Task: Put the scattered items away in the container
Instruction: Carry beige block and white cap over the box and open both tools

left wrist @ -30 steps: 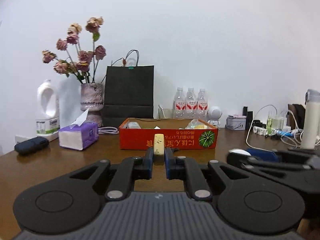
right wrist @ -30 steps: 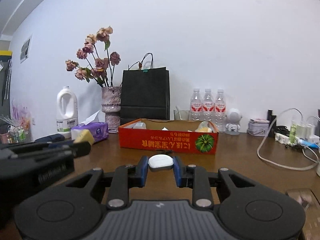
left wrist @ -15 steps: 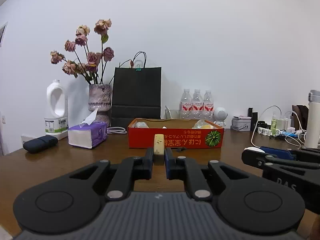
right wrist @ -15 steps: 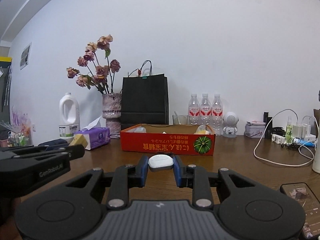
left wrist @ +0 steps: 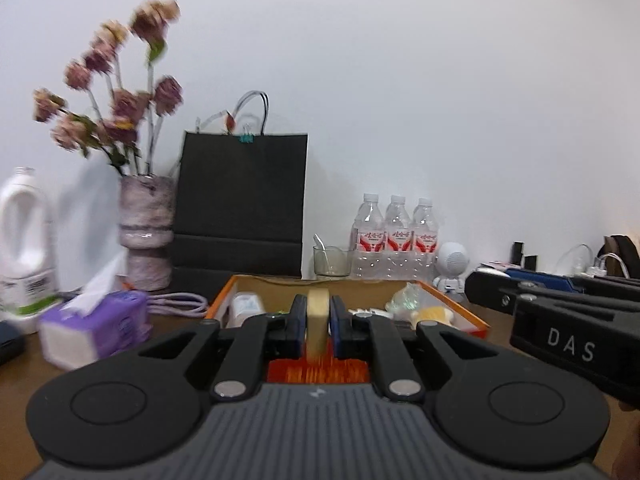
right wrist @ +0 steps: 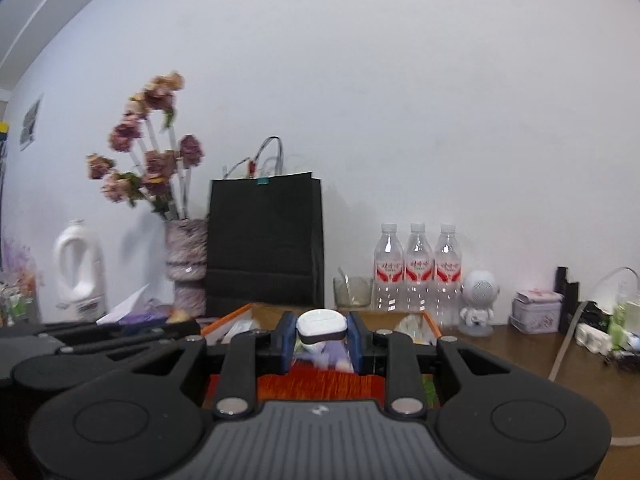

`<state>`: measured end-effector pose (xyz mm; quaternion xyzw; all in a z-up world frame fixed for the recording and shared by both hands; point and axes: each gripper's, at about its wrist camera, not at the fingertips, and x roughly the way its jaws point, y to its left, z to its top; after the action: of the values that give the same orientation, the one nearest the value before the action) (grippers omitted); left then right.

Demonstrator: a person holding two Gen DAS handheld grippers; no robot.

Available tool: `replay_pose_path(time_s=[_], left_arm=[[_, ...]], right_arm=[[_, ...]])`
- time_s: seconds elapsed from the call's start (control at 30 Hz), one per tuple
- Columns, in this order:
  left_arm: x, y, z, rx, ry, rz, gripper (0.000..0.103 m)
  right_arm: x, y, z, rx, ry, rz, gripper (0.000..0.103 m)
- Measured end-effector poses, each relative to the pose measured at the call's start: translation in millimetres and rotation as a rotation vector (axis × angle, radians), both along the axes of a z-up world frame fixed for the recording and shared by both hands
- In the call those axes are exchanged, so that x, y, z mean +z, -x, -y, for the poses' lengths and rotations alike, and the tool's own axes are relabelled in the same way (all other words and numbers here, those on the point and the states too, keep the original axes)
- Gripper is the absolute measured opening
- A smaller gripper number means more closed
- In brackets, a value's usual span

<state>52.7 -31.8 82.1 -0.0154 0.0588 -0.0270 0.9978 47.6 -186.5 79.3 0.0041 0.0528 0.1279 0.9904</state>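
Now hovering just short of the orange box (left wrist: 460,307): left gripper (left wrist: 318,326) clamping an upright yellow block (left wrist: 318,320), right gripper (right wrist: 321,334) gripping a white case (right wrist: 321,323), box directly ahead below fingertips.

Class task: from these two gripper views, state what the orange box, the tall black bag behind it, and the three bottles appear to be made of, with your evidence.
Orange box: probably printed cardboard; thin, straight, matte walls.
Black bag: likely matte paper; flat panels, a horizontal crease, cord handles.
Three bottles: clear, glossy plastic, apparently; see-through ribbed bodies, white caps, red labels.
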Motion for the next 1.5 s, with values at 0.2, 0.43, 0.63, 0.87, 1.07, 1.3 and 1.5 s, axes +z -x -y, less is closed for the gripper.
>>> replay_pose_path(time_s=[0.2, 0.43, 0.63, 0.87, 1.07, 1.3, 1.5], left_arm=[[3.4, -102.8, -10.1, 0.013, -0.005, -0.144, 0.013], [20.4, -207.3, -35.4, -0.056, 0.007, -0.599, 0.013], [7.7, -114.2, -56.7, -0.287, 0.011, -0.543, 0.092], [-62.3, -45.7, -17.4, -0.379, -0.183, -0.608, 0.022], [-27.2, -75.1, -36.3, -0.320, -0.027, -0.635, 0.012], [38.3, -210.6, -42.4, -0.239, 0.055, -0.759, 0.012], [3.2, -279.1, -35.3, -0.117, 0.008, -0.947, 0.012]], right_arm=[[11.5, -96.1, -14.8, 0.004, -0.002, -0.088, 0.026], [14.0, -256.7, -36.5, 0.131, 0.030, -0.672, 0.026], [-2.9, -278.9, -25.7, 0.130, 0.023, -0.742, 0.026], [-6.7, -258.9, -11.1, 0.136, 0.015, -0.724, 0.026], [11.6, -240.1, -1.5, 0.181, 0.059, -0.730, 0.026], [23.4, -271.2, -4.7, 0.186, 0.035, -0.838, 0.026], [0.0, -308.4, -25.7, 0.182, 0.010, -0.954, 0.026]])
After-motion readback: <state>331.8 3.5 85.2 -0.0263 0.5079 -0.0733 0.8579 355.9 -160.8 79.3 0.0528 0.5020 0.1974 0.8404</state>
